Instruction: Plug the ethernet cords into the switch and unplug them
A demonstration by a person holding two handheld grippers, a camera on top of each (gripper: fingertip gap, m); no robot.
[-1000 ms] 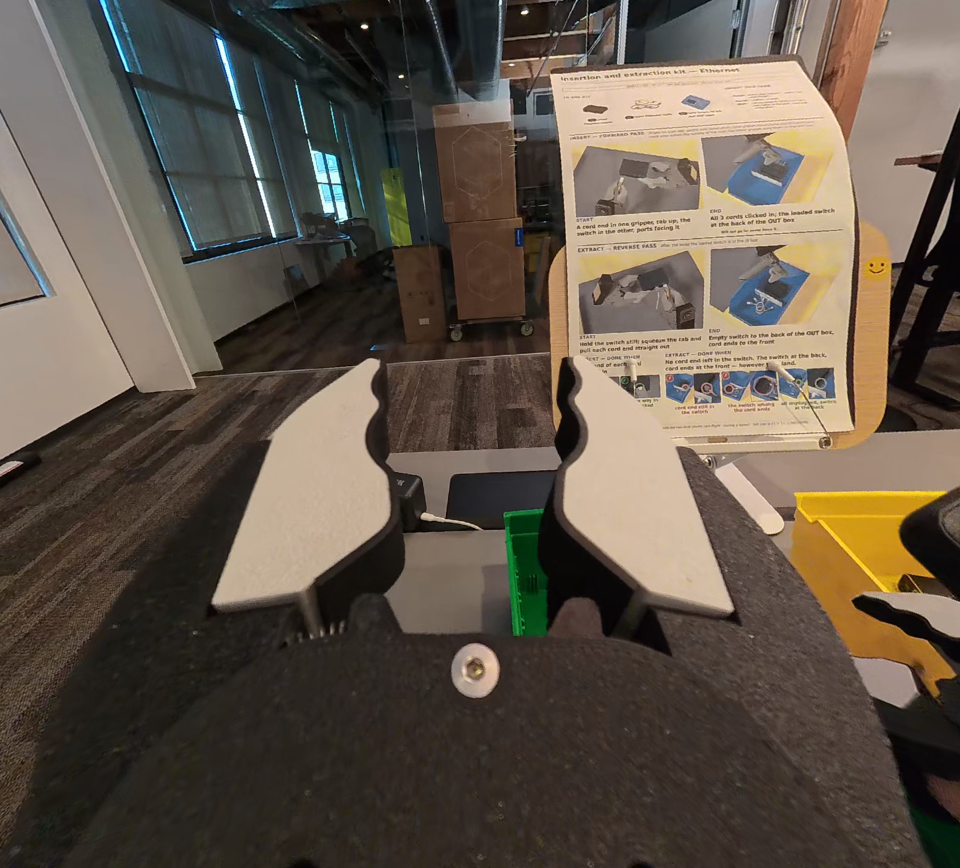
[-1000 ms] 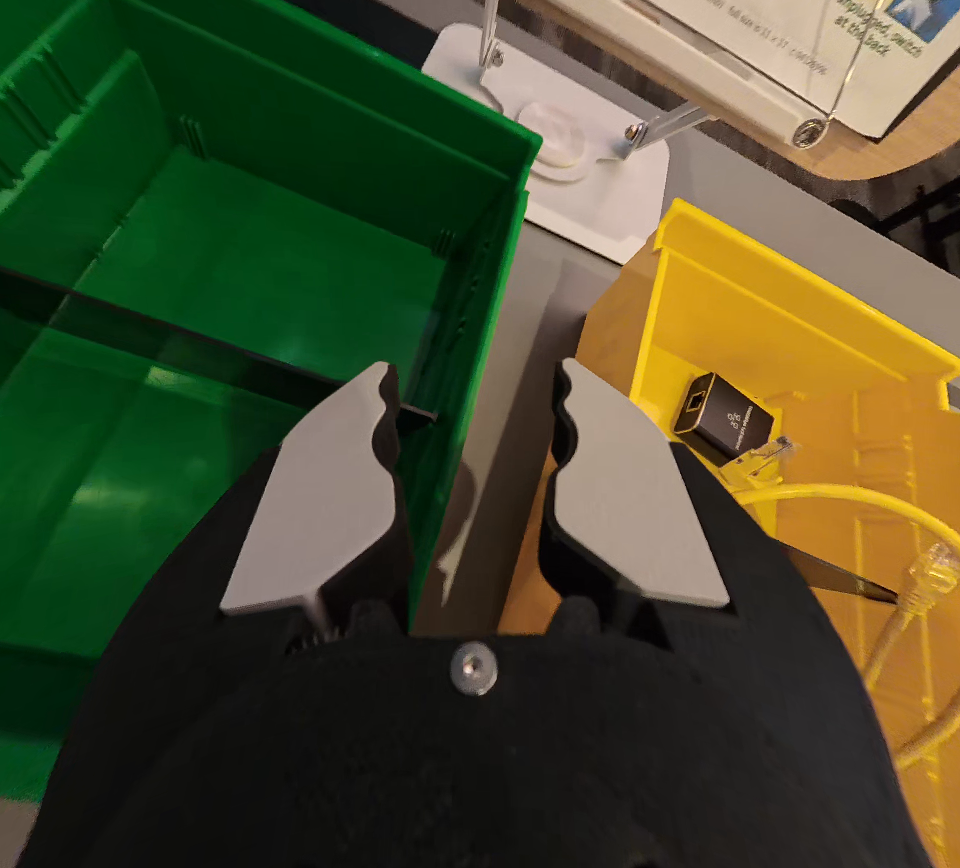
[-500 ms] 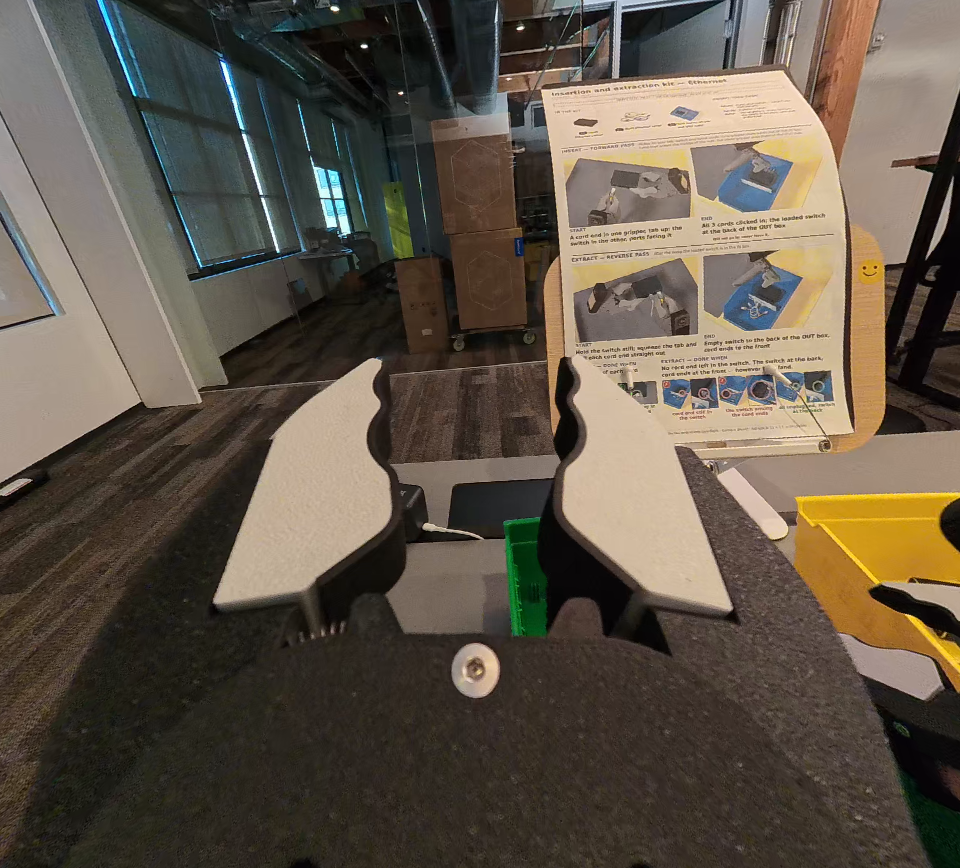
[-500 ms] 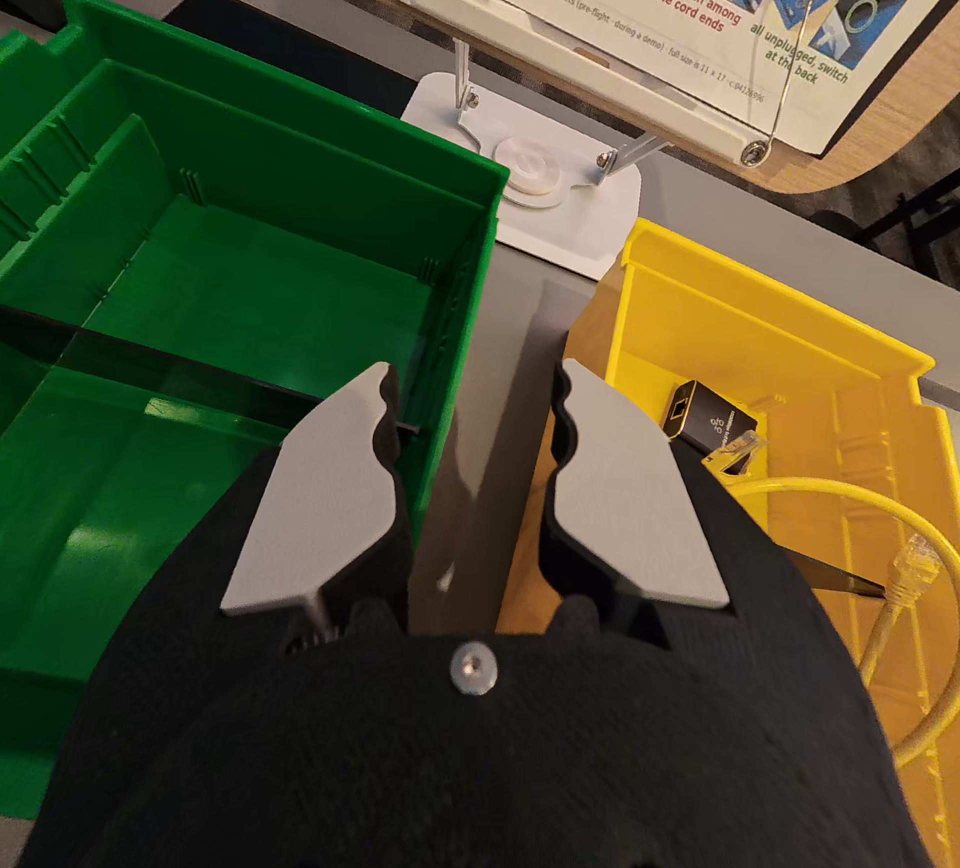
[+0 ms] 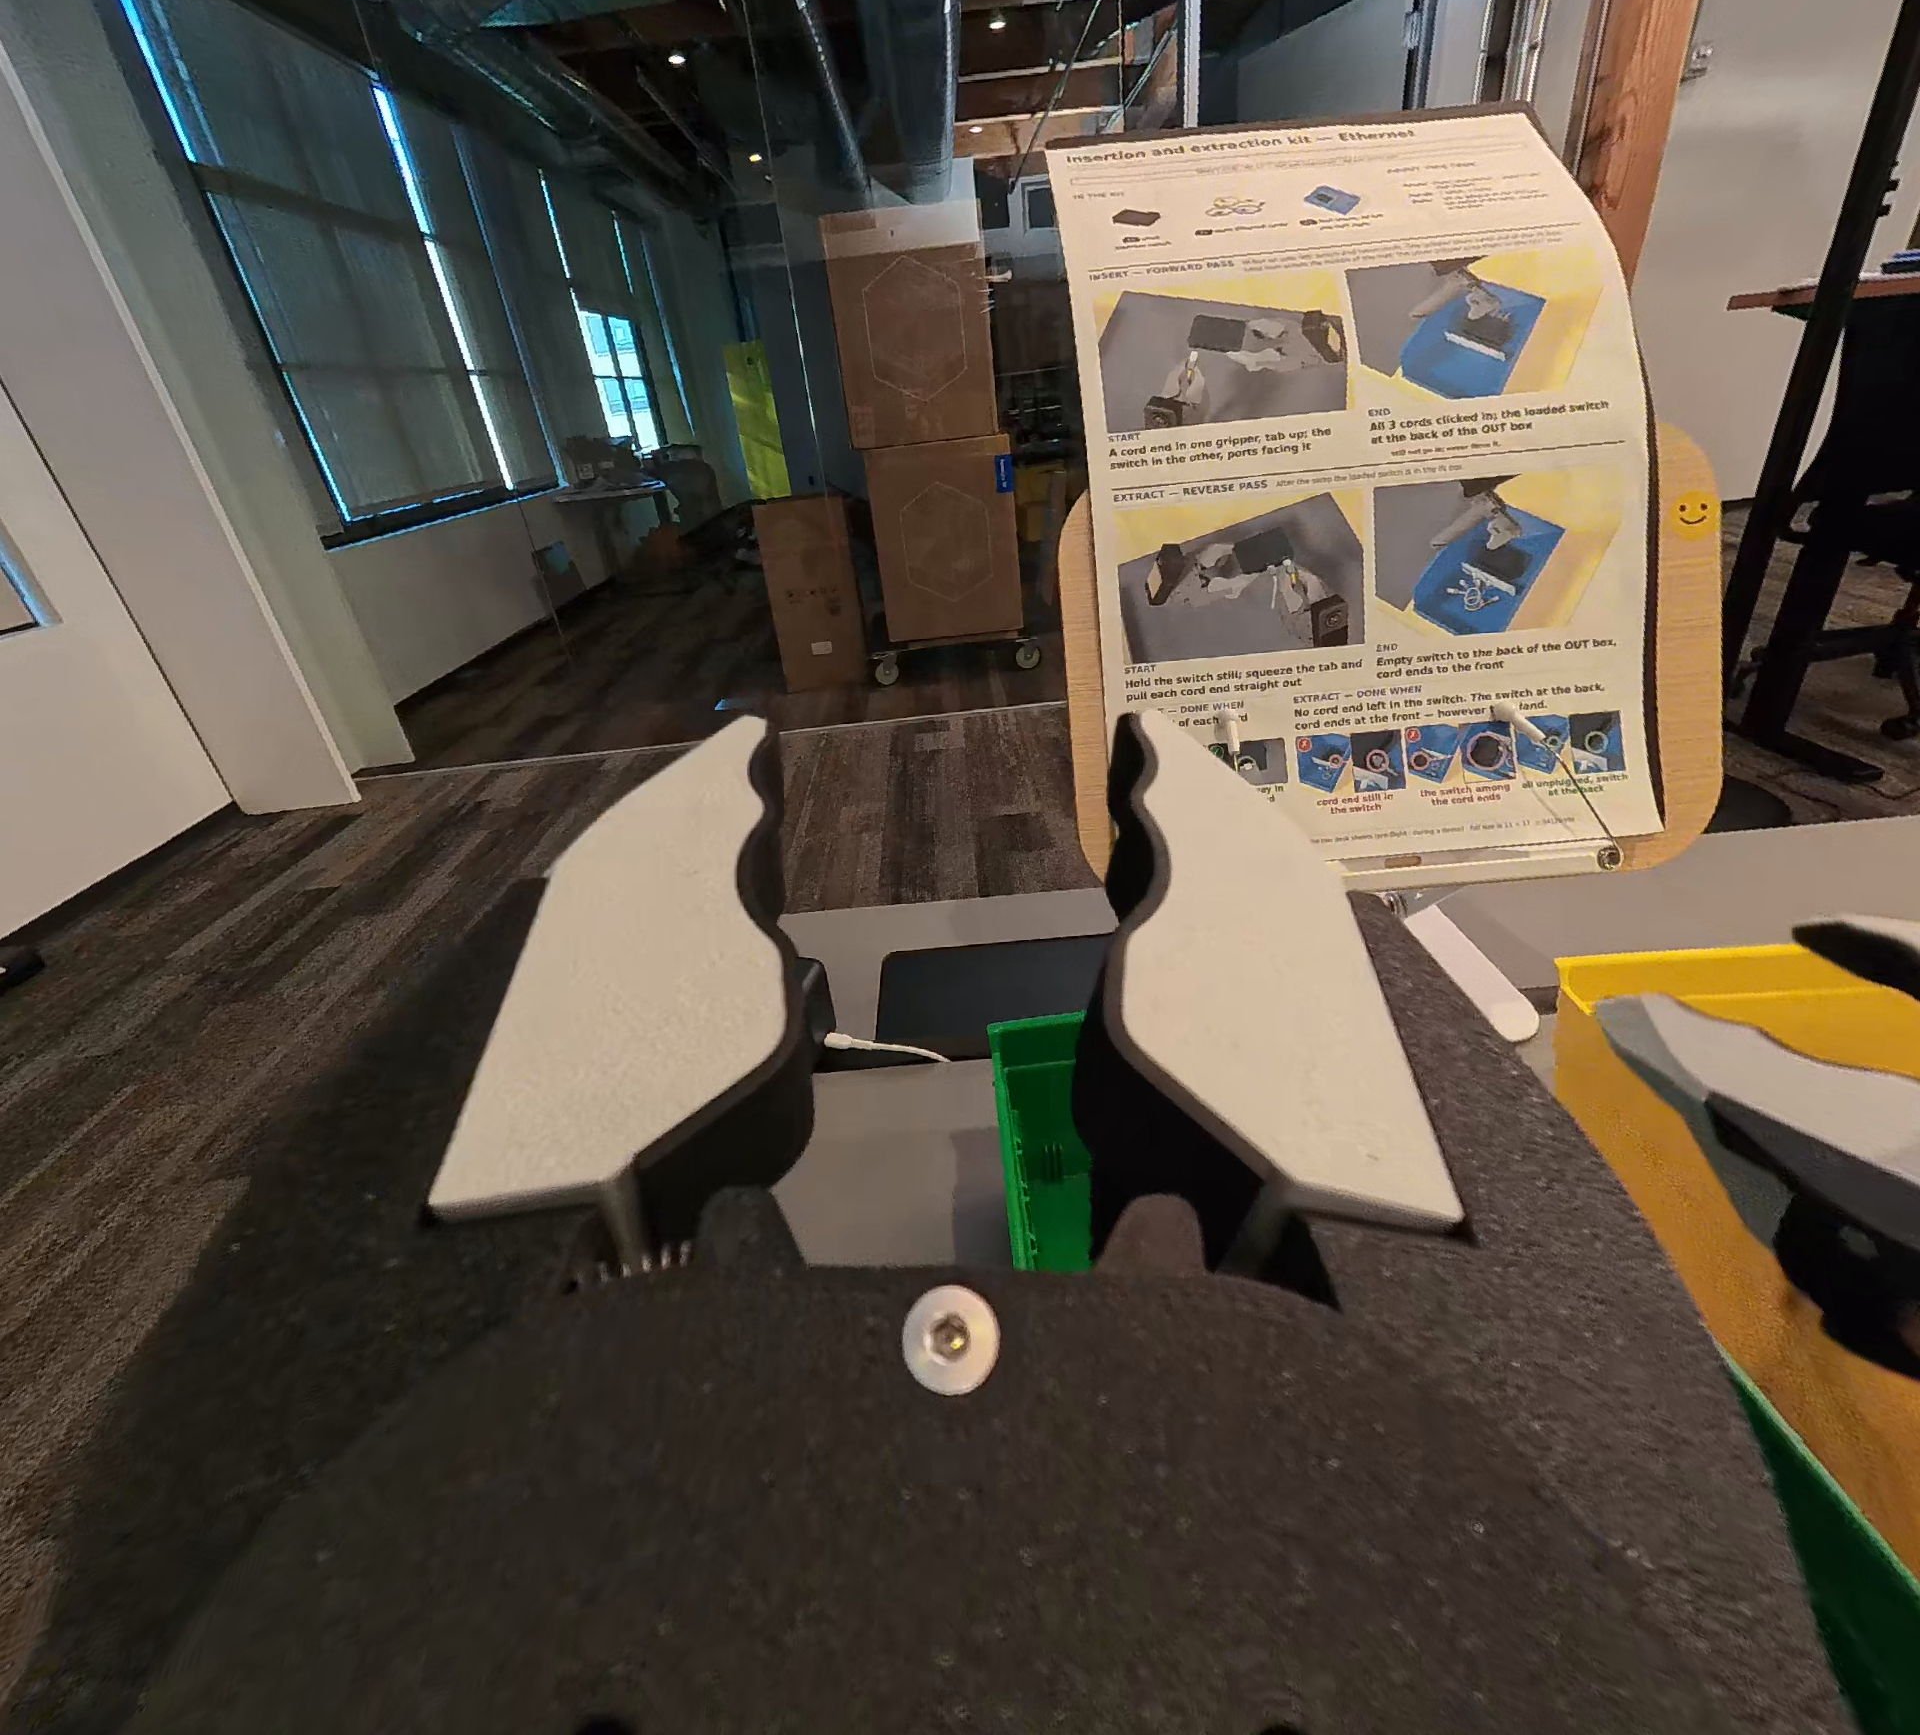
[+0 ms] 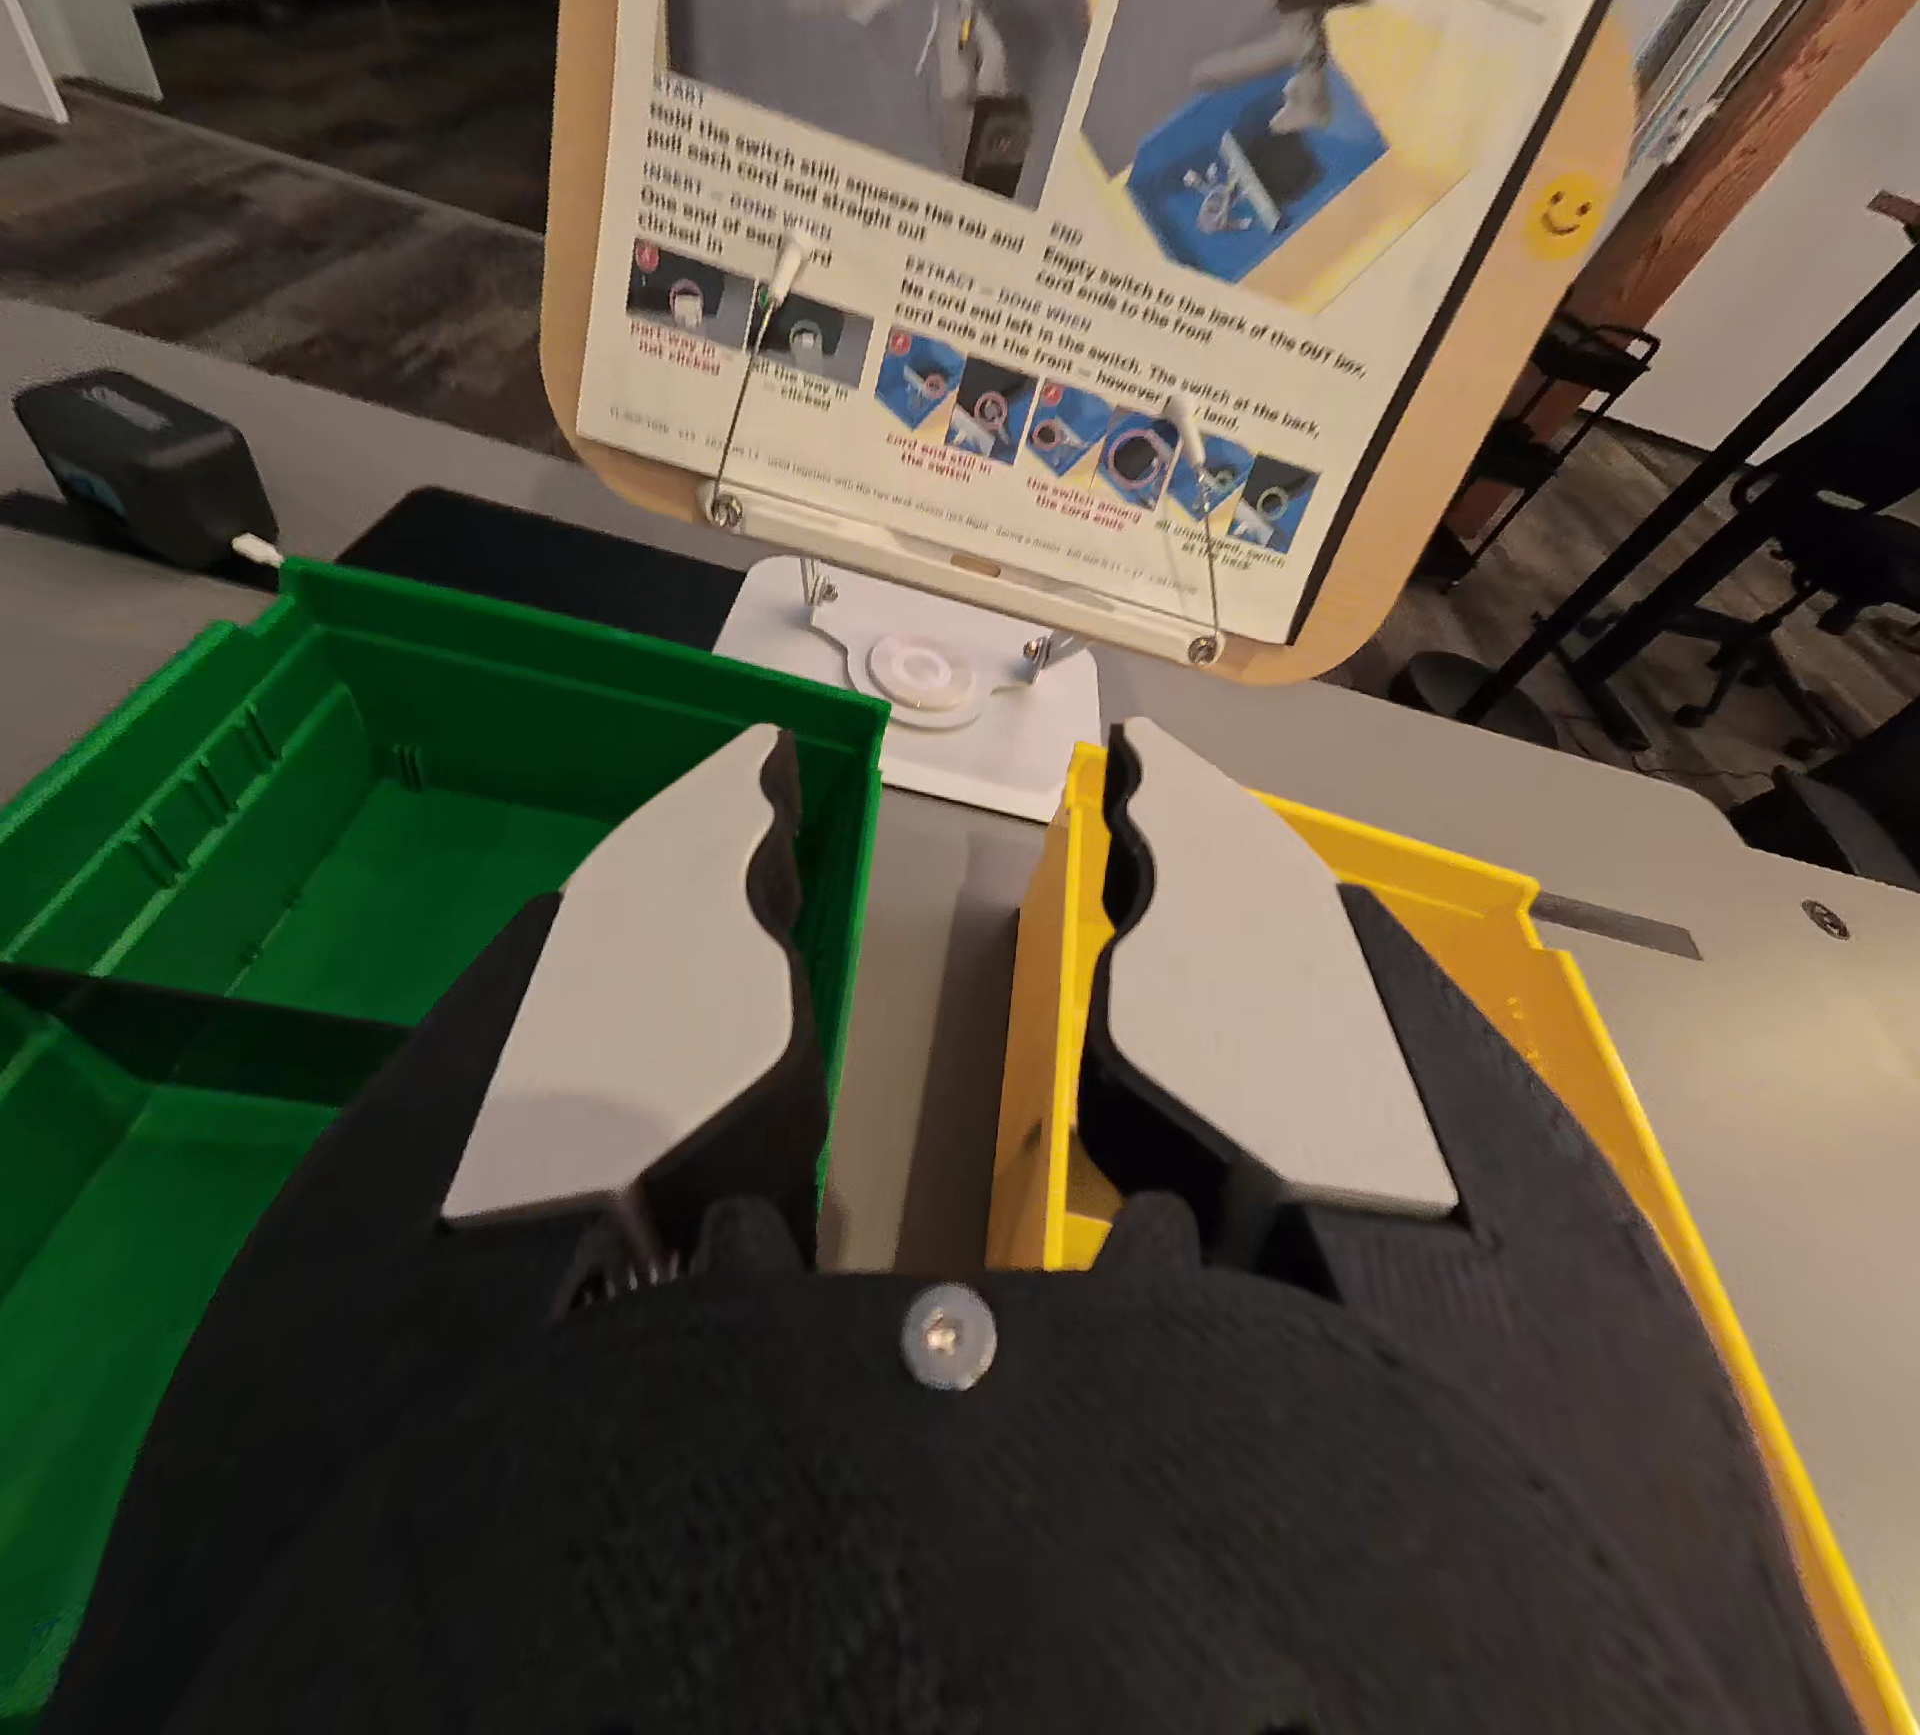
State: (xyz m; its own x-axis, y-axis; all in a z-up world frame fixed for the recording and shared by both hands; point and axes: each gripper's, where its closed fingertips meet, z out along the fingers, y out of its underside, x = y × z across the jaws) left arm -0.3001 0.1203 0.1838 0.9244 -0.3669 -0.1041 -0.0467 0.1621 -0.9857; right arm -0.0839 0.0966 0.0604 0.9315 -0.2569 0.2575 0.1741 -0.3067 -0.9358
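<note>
My left gripper is open with nothing between its fingers, held level above the table and facing the room. My right gripper is open with nothing between its fingers, above the gap between the green bin and the yellow bin. The right gripper also shows at the right edge of the left wrist view, over the yellow bin. The green bin's corner shows between the left fingers. The switch and the yellow cords are hidden in both views now.
An instruction sheet on a wooden stand with a white base stands behind the bins; it also shows in the left wrist view. A black box with a white plug and a dark mat lie at the back left.
My right gripper has tilted up and drawn back; the switch and yellow cords in the yellow bin have dropped out of its view. My left gripper stays almost still. Both stay open.
</note>
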